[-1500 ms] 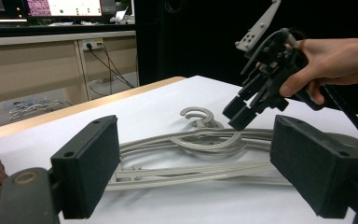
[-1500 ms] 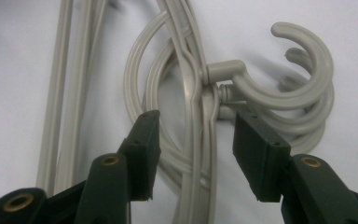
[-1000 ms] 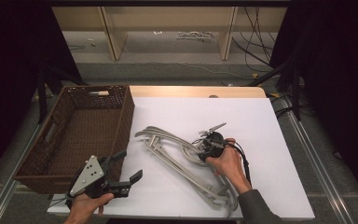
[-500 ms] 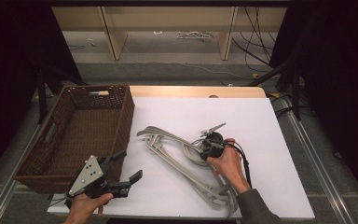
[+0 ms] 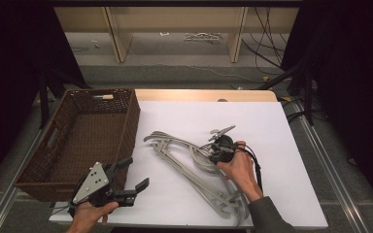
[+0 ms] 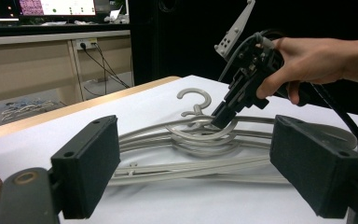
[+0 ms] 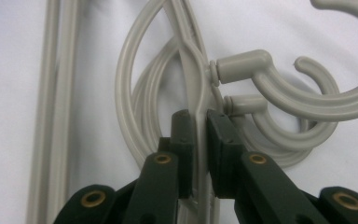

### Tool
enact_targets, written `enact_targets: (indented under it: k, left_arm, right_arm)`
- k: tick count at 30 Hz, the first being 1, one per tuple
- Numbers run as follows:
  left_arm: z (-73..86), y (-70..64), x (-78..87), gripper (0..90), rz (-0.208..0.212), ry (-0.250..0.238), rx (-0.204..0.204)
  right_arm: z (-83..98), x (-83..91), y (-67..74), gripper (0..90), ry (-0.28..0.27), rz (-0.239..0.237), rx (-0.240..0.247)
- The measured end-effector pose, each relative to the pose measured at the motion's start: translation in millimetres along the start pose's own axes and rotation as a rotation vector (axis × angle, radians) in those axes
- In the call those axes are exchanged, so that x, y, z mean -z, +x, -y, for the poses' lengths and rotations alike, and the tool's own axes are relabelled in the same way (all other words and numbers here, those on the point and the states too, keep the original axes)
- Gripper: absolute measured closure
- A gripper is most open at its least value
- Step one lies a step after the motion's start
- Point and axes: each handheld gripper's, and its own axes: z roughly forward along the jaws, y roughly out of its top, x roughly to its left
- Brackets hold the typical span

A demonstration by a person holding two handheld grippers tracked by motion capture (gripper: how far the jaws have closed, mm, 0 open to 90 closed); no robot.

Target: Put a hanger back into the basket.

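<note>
Several grey plastic hangers (image 5: 184, 162) lie stacked on the white table top (image 5: 272, 131), their hooks overlapping. My right gripper (image 5: 212, 154) points down at the stack's hook end. Its jaws have just been closing and now pinch the thin neck of the top hanger (image 7: 193, 70) just below its hook, as the right gripper view (image 7: 199, 122) shows. The left gripper view also catches the right gripper (image 6: 220, 119) on the hangers (image 6: 186, 154). My left gripper (image 5: 137, 171) hovers open near the table's front left corner, nothing between its pads (image 6: 86, 170).
A brown wicker basket (image 5: 126, 131) stands at the table's left side, next to my left hand. The right gripper's cable (image 5: 256, 167) trails over the right hand. Wooden shelving and loose cables lie on the floor beyond the far edge.
</note>
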Motion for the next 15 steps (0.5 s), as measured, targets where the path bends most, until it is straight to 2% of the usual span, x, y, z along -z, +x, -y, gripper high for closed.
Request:
enact_targets:
  k: [7,9,15]
  left_arm:
    - [-0.3,0.2,0.3,16.0,-0.003,-0.005,0.009]
    - [-0.3,0.2,0.4,16.0,-0.003,-0.004,0.01]
    - [-0.8,0.7,1.2,16.0,-0.004,-0.006,0.008]
  right_arm:
    - [-1.4,9.7,0.2,82.5,-0.036,-0.031,-0.004]
    - [-2.4,14.4,0.8,82.6,-0.055,-0.038,0.008]
    - [-5.0,37.2,6.0,82.7,-0.102,-0.053,0.036]
